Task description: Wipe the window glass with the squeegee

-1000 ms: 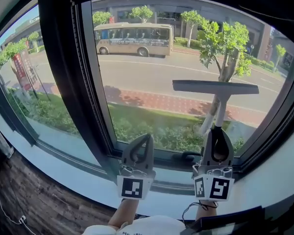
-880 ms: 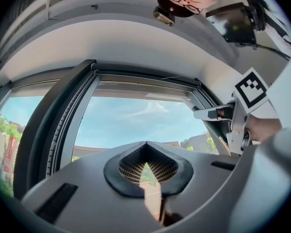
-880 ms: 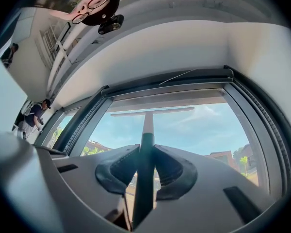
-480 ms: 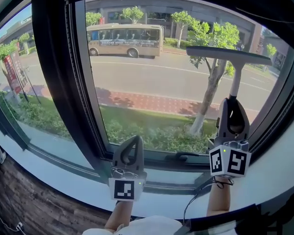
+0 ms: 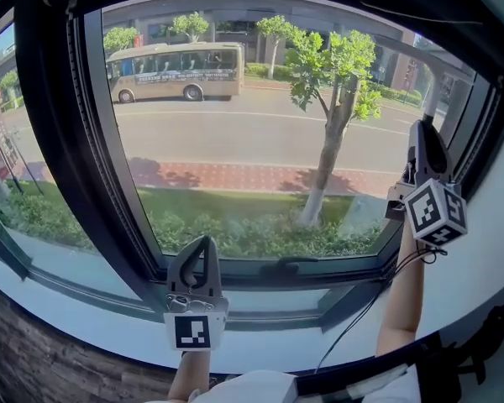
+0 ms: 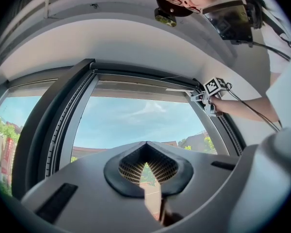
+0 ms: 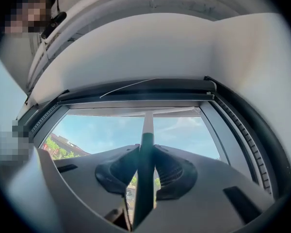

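- Head view checked first: found right tongs (image 5: 422, 133) high at the right edge of the window glass (image 5: 235, 116), up and rightward from mid-pane a second ago.
- Lost the blade past the top of that view; picked up the squeegee (image 6: 180, 89) in left gripper view as a thin pale bar lying along the top of the frame (image 5: 55, 141).
- Judged as set-up at the top corner, probably ready for a pull down the glass.
- Read right tongs (image 7: 145, 152) clamped tight on the squeegee handle: dark smooth grip, narrowing to a slim pale shaft.
- Read left tongs (image 5: 203, 242) closed on nothing, parked low by the sill (image 5: 92, 309), slightly lower and further left than before.
- Noted ribbed black pads and matt grey plastic shells; clear glass, black frame with grooved track, smooth white wall around.
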Demonstrator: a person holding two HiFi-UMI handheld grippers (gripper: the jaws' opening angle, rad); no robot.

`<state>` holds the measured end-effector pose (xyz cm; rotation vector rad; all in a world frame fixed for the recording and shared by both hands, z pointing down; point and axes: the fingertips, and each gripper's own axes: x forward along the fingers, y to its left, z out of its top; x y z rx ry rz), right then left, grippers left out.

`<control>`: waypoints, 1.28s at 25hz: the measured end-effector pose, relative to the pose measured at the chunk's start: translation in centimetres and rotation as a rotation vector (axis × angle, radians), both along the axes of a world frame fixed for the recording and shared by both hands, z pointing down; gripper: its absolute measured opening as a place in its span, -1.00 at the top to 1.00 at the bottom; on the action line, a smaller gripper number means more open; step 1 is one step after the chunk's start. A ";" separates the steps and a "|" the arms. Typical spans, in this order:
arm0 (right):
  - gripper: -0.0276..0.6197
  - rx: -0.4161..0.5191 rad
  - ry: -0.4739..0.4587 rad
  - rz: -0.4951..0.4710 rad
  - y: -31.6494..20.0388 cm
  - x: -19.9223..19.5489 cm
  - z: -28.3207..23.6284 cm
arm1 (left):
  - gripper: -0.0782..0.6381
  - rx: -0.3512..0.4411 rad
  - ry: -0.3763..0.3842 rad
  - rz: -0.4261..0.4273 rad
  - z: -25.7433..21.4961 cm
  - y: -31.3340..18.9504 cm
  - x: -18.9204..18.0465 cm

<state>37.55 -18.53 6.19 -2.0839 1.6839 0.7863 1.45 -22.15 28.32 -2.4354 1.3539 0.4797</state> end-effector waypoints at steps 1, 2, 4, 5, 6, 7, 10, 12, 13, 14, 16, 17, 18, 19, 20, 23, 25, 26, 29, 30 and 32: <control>0.62 0.003 -0.008 0.004 0.0 0.7 -0.5 | 0.79 -0.002 -0.005 0.001 0.1 0.0 0.0; 0.62 0.008 -0.013 0.008 0.1 1.4 -0.9 | 0.79 -0.007 -0.008 0.001 0.2 -0.1 0.0; 0.62 0.007 -0.023 0.018 0.1 2.8 -1.5 | 0.79 -0.013 -0.012 0.000 0.4 -0.3 -0.1; 0.62 0.001 -0.031 0.021 0.1 3.4 -1.7 | 0.79 -0.012 -0.012 0.000 0.3 -0.4 -0.1; 0.62 -0.005 -0.038 0.021 0.0 4.0 -1.9 | 0.79 -0.009 -0.013 0.001 0.3 -0.4 -0.1; 0.62 -0.009 -0.040 0.020 -0.2 4.5 -2.1 | 0.79 -0.004 -0.015 0.003 0.2 -0.5 0.0; 0.62 -0.024 -0.033 0.021 -0.7 5.7 -2.7 | 0.79 -0.001 -0.017 0.007 0.1 -0.5 0.1; 0.62 -0.034 -0.030 0.028 -1.0 6.4 -2.8 | 0.79 -0.006 -0.017 0.006 0.2 -0.6 0.2; 0.62 -0.039 -0.026 0.033 -1.2 6.5 -2.7 | 0.79 -0.007 -0.018 0.006 0.1 -0.6 0.2; 0.62 -0.044 -0.021 0.035 -1.3 6.6 -2.6 | 0.79 -0.006 -0.019 0.006 0.1 -0.7 0.3; 0.62 -0.049 -0.009 0.024 -1.4 6.4 -2.1 | 0.79 0.003 -0.027 0.008 0.1 -0.6 0.5; 0.62 -0.050 -0.004 0.014 -1.5 6.3 -1.9 | 0.79 0.004 -0.029 0.009 0.1 -0.6 0.6; 0.62 -0.052 -0.002 0.007 -1.6 6.3 -1.6 | 0.79 0.001 -0.028 0.009 0.1 -0.6 0.6; 0.62 -0.054 -0.004 0.002 -1.6 6.4 -1.2 | 0.79 -0.003 -0.025 0.009 0.1 -0.7 0.7; 0.62 -0.058 -0.009 -0.003 -1.6 6.4 -0.8 | 0.79 -0.005 -0.022 0.008 0.2 -0.7 0.7; 0.62 -0.068 -0.020 -0.007 -1.6 6.8 0.7 | 0.79 -0.008 -0.018 0.005 0.2 -0.7 0.6; 0.62 -0.075 -0.010 -0.007 -1.6 6.8 1.5 | 0.79 -0.002 -0.020 0.005 0.2 -0.7 0.7; 0.62 -0.079 -0.005 -0.008 -1.6 6.8 1.8 | 0.79 0.001 -0.020 0.006 0.1 -0.6 0.7; 0.62 -0.091 0.001 -0.023 -1.7 6.9 2.9 | 0.79 -0.004 -0.016 0.010 0.2 -0.6 0.8; 0.62 -0.096 0.002 -0.026 -1.7 6.8 3.2 | 0.79 -0.006 -0.018 0.010 0.3 -0.6 0.8; 0.62 -0.106 -0.002 -0.025 -1.6 6.6 3.9 | 0.79 -0.005 -0.024 0.006 0.5 -0.5 0.6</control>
